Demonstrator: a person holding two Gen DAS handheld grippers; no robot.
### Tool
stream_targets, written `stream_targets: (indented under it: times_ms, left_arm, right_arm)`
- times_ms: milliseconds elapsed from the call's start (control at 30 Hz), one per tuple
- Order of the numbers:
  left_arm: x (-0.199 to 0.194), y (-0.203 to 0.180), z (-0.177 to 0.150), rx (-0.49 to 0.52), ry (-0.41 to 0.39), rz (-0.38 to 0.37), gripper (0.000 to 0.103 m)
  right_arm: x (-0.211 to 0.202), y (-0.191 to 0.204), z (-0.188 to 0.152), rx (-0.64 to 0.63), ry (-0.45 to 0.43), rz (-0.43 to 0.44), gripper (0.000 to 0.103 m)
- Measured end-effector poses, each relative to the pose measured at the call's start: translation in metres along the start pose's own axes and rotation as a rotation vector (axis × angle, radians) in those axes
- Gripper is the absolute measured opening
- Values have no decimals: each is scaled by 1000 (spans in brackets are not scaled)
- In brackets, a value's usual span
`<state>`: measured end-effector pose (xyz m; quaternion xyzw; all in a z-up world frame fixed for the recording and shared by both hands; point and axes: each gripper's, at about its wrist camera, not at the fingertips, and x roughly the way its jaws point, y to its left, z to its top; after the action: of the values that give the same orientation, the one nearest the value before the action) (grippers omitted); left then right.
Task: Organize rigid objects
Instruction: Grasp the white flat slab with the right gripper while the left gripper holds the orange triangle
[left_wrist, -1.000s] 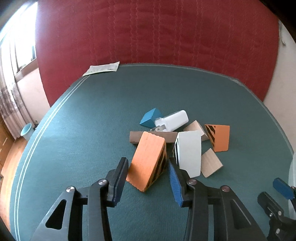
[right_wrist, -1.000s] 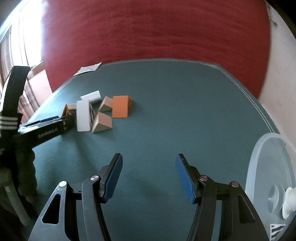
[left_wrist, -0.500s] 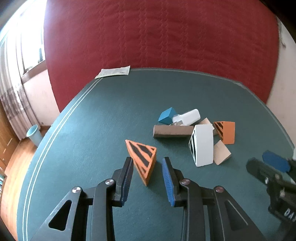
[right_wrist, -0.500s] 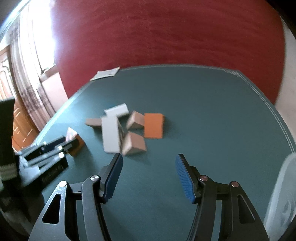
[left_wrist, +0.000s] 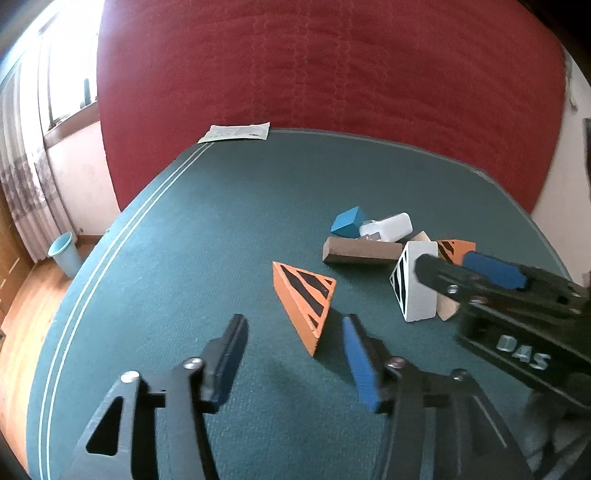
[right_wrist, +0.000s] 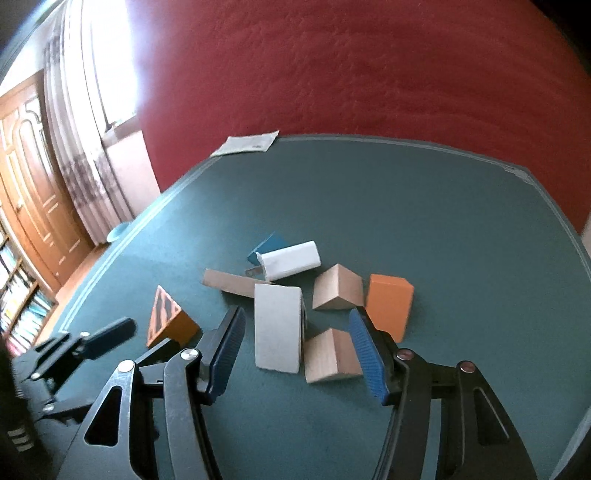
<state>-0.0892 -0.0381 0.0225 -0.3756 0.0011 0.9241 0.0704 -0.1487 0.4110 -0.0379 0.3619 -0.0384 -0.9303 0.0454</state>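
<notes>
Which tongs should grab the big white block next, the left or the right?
The right tongs, probably. The white block sits just ahead between their closing jaws, untouched. The left tongs, jaws opening, sit by the orange striped wedge, off to the block's side.

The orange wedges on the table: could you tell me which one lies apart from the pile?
The striped orange wedge just ahead of the opening left gripper; the other orange wedge sits among the clustered blocks.

A teal counter (left_wrist: 207, 229) with pale edge stripes carries an orange wedge (left_wrist: 301, 301) with black-striped ends, a white wedge (right_wrist: 277, 328), a blue block (left_wrist: 347, 222) and tan blocks (right_wrist: 338, 288). Behind it hangs a red quilted cloth (left_wrist: 332, 74).
</notes>
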Motion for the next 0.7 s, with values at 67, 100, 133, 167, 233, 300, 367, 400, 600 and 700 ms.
stream_targets:
  times_ms: [67,100,133,167,233,300,367,400,600,700]
  left_arm:
    - [-2,1,-2,-1,-3,1,65]
    - [-1,1,-2,-2,-1,2,66]
    - [0,2,-3,-5,5,4,66]
    - [1,3,-3,-8,9,4,66]
    - [3,6,-3,-18,17,3,66]
    - [3,9,-3,-28,24,2,66]
    - [4,12,-3,-39,31,1,66]
    - [4,13,-3,-44,36,-2,66]
    - [7,16,-2,-65,54,-6,66]
    - [9,17,0,-68,58,-4,66]
  right_arm:
    - [9,3,1,-8,18,1,56]
    - [12,4,1,-13,24,-3,56]
    - [15,5,1,-18,29,-6,54]
    - [19,7,3,-21,29,-12,53]
    - [23,7,4,-25,29,-16,52]
    - [24,8,5,-26,24,-15,50]
    - [23,10,5,-37,12,-17,44]
    - [21,11,5,-44,4,-17,36]
    - [1,12,-4,-51,-27,2,33]
    - [-14,9,-12,-37,-44,22,33]
